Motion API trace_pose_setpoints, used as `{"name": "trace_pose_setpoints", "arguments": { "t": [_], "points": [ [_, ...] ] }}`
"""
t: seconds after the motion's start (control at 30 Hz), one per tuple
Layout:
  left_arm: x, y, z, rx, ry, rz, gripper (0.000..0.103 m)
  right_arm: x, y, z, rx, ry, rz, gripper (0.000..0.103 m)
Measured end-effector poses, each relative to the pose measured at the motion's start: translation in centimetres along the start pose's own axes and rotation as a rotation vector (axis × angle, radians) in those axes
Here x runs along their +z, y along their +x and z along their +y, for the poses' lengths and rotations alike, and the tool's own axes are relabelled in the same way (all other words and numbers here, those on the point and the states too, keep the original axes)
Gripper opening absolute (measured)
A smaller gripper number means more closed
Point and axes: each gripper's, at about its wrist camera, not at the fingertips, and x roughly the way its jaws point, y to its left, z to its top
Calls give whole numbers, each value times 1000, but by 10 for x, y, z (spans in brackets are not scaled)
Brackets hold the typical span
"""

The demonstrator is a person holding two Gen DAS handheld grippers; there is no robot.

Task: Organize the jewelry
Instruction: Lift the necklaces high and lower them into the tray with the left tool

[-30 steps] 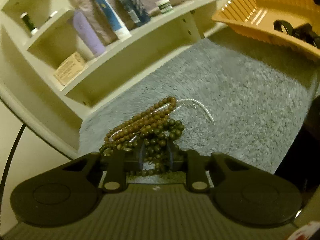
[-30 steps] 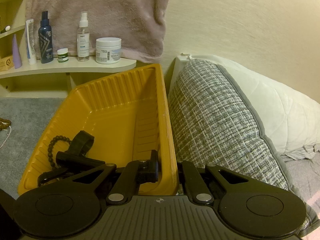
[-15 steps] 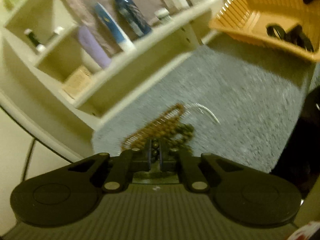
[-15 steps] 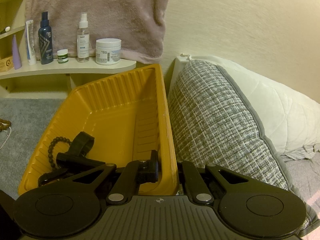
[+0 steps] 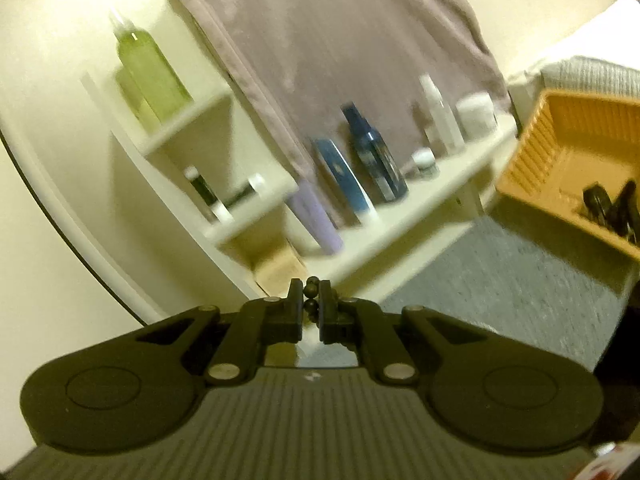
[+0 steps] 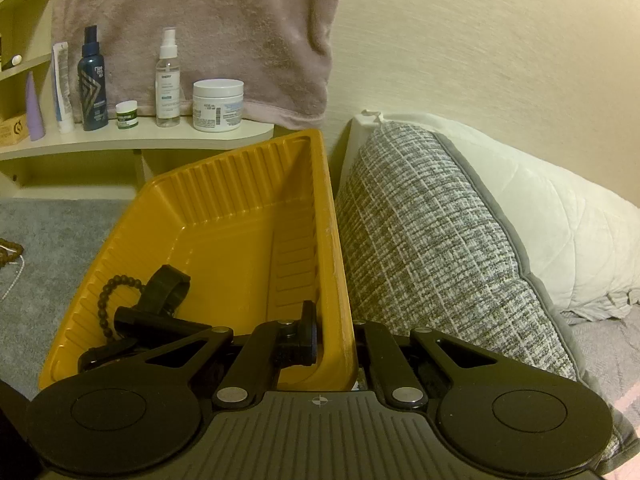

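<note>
Left wrist view: dark beads (image 5: 311,293) sit pinched between left gripper (image 5: 310,298) pads.

Glossy, ribbed yellow plastic tray (image 6: 240,216). Matt, fuzzy grey carpet (image 6: 60,224). Coarse woven grey-and-white cloth cushion (image 6: 432,240). Soft, napped mauve towel (image 6: 200,12). Smooth, dark round beads (image 5: 311,293) between matt black plastic claw pads (image 5: 297,304).

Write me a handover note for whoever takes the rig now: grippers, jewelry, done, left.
Left gripper: shut on a dark bead strand, lifted off the grey mat.
Right gripper: shut on the yellow tray wall, holding it tilted.
Done: black bead bracelet and black watch in tray.
Left: drop the held strand in the tray; brown beads and a thin pale chain remain on the mat.
</note>
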Motion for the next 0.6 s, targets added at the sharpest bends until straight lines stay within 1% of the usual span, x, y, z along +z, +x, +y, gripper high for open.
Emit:
{"name": "trace_pose_setpoints", "arguments": {
  "t": [0.37, 0.6],
  "points": [
    [47, -32, 29, 38, 5, -119, 6, 2, 0, 2, 2, -6, -4, 4],
    [75, -43, 44, 30, 8, -174, 6, 4, 0, 3, 4, -7, -6, 4]
  ]
}}
